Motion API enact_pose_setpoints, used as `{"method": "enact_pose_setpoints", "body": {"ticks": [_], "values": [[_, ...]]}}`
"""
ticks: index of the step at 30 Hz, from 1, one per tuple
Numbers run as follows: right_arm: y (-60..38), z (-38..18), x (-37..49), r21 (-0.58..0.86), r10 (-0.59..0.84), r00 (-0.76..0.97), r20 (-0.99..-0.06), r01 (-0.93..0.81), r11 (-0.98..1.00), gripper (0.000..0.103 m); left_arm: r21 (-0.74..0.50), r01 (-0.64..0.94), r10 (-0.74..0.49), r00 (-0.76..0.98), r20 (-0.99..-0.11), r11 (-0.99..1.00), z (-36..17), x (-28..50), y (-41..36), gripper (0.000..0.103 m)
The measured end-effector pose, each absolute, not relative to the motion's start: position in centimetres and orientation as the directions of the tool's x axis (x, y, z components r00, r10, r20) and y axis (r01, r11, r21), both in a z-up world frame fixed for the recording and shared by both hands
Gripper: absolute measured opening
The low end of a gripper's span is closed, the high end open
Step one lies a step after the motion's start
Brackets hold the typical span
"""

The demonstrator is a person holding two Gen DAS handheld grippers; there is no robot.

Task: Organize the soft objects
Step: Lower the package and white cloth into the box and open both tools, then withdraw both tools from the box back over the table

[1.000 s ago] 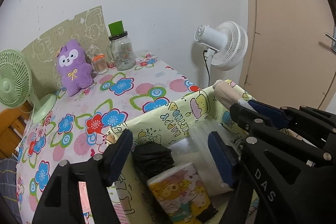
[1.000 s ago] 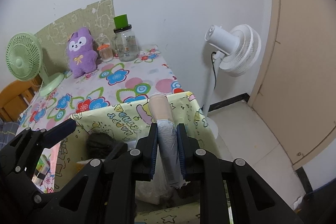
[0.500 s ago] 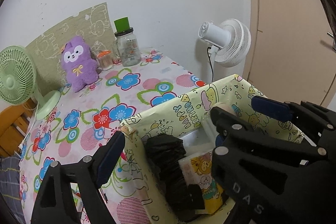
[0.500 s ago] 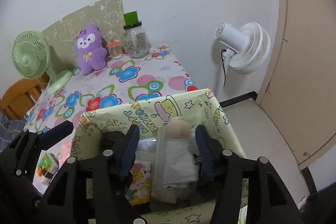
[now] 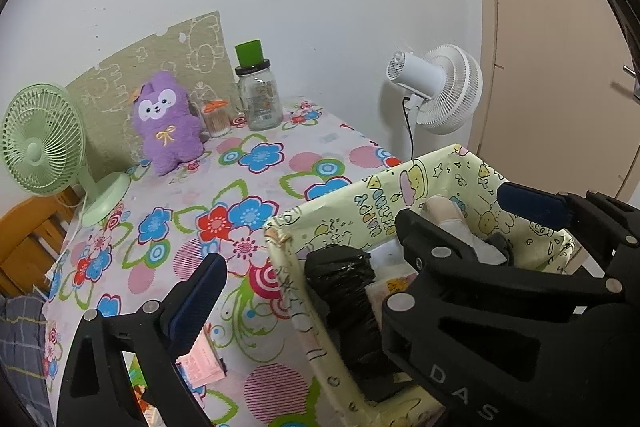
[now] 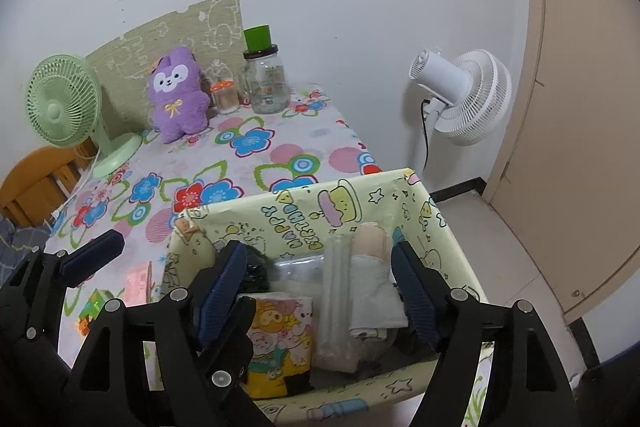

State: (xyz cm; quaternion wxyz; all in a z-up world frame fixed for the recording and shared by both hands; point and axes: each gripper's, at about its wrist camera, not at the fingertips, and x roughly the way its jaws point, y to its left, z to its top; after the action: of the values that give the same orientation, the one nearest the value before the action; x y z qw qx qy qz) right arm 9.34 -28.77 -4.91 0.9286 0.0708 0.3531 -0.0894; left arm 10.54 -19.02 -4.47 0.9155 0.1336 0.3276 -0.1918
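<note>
Now the right gripper (image 6: pixel 320 279) jaws, just opening, flank the untouched rolled cloth (image 6: pixel 374 291).

Both wrist views look obliquely down, close over yellow cartoon-print fabric box (image 5: pixel 472 167) (image 6: pixel 296 211); left view sits leftward; both share box, purple plush toy (image 5: pixel 168 123) (image 6: pixel 178 95) beyond.
</note>
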Motion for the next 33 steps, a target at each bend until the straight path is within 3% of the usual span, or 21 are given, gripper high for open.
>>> {"method": "enact_pose_setpoints", "body": {"ticks": [33], "values": [[-22.5,-1.8,5.3,-0.008,-0.177,0.795,-0.58,0.212,0.977,0.097,0.097,0.383,-0.257,0.766,-0.589,0.918,-2.3,7.2,-13.3,0.103]]}}
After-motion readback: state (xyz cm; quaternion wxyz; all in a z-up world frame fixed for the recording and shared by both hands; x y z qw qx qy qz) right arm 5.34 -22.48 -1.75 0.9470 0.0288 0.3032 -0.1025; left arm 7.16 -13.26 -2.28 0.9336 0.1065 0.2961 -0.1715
